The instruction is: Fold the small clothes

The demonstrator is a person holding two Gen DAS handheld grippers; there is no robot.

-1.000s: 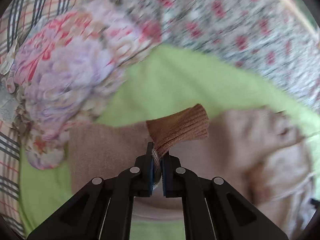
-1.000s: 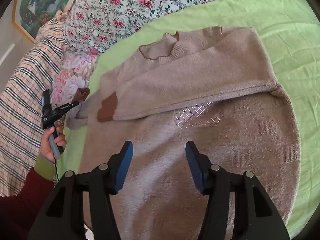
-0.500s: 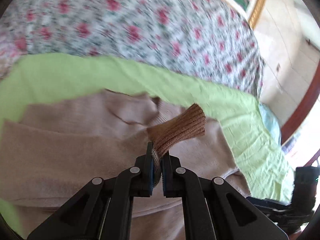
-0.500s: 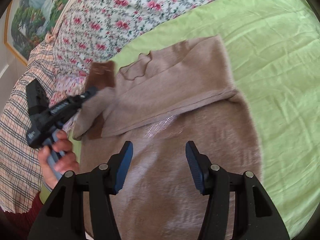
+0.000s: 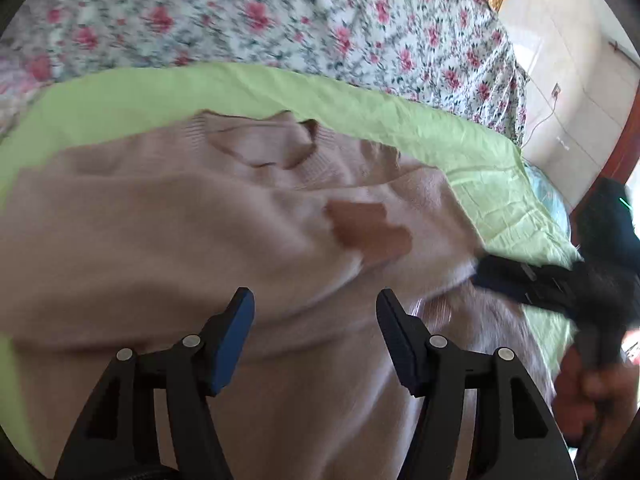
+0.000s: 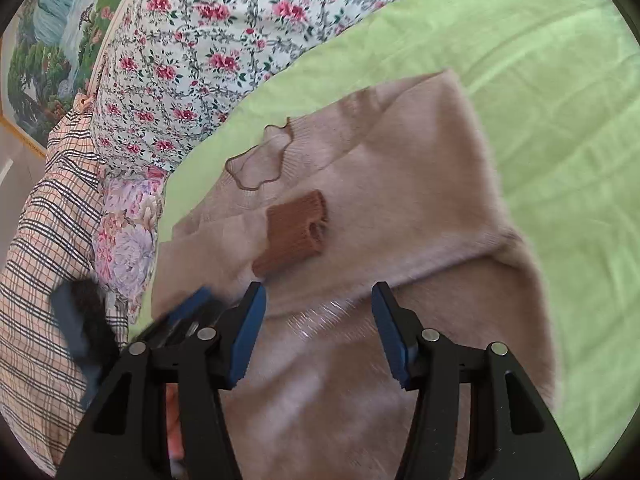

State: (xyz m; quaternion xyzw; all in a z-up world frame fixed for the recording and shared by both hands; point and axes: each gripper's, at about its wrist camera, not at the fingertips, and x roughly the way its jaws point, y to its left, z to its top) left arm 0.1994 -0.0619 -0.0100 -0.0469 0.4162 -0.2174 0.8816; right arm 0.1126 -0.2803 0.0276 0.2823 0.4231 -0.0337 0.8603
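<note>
The fuzzy beige knitted sweater lay flat on the light green bed sheet, its brown ribbed cuff folded across the chest. At six o'clock, the left tongs had just opened, releasing it; the right tongs hovered released, empty. Flowered bedding lay at eleven o'clock.

— What is the sweater made of?
— Soft, fuzzy knit, matt; its brown cuff is coarser ribbed knit, and just below the cuff a patch of tiny studs glints.
— And under the sweater?
— A thin green sheet, smooth, creased cotton by the look of it. Beyond the sweater's collar, a floral printed cloth, matt.
— The right gripper?
— Matt black plastic, blue pads, possibly rubber, shiny metal pins.
</note>
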